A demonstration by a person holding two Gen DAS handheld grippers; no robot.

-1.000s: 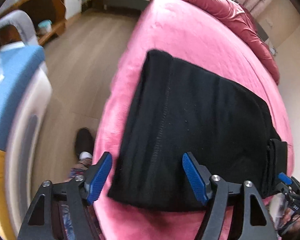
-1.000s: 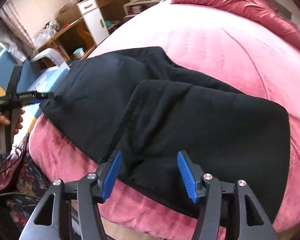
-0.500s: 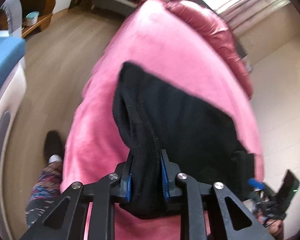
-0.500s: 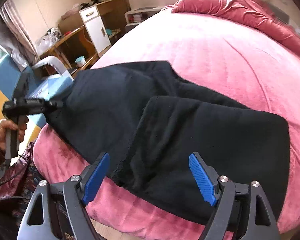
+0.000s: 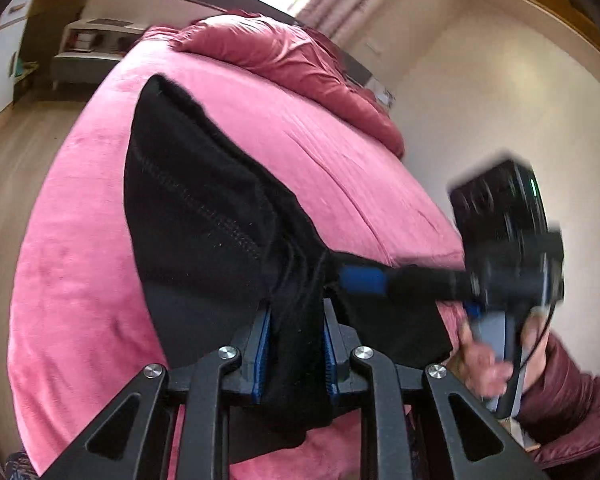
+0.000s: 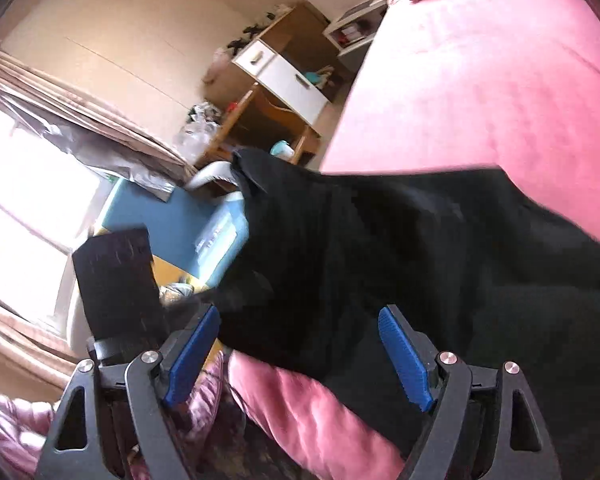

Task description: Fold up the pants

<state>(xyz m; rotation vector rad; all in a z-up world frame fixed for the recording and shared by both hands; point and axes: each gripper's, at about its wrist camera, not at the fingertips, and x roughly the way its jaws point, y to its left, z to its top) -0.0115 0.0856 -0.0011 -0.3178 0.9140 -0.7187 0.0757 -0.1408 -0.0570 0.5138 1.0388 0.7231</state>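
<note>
Near the foot edge of the pink bed (image 5: 340,168), the black pants (image 5: 204,216) are half lifted: the left gripper (image 5: 296,344) is clamped on a thick bunch of their fabric, with the cloth rising from the 6 o'clock of the left wrist view up toward a free corner at 11 o'clock. The right gripper (image 6: 300,348) has its blue pads set wide apart. Black cloth lies between and ahead of them, but neither pad presses on it, so I judge that only one hand is carrying the load.

The main risk is a lopsided fold. With one side pinched and the other loose, the raised layer could sag or twist as it travels, and the stacked layers could slide out of line. The bunch in the left jaws looks bulky; several layers pinched at once may slip free unevenly, or drag the lower layer across the plush cover. The two tools are also close, the right one showing at 3 o'clock in the left wrist view, so a collision is possible.

As for containers, a blue-topped box with a grey handle (image 6: 216,216) stands at 9 o'clock in the right wrist view; its contents cannot be seen. A cabinet with white drawers (image 6: 284,76) sits at 12 o'clock, drawers closed.
</note>
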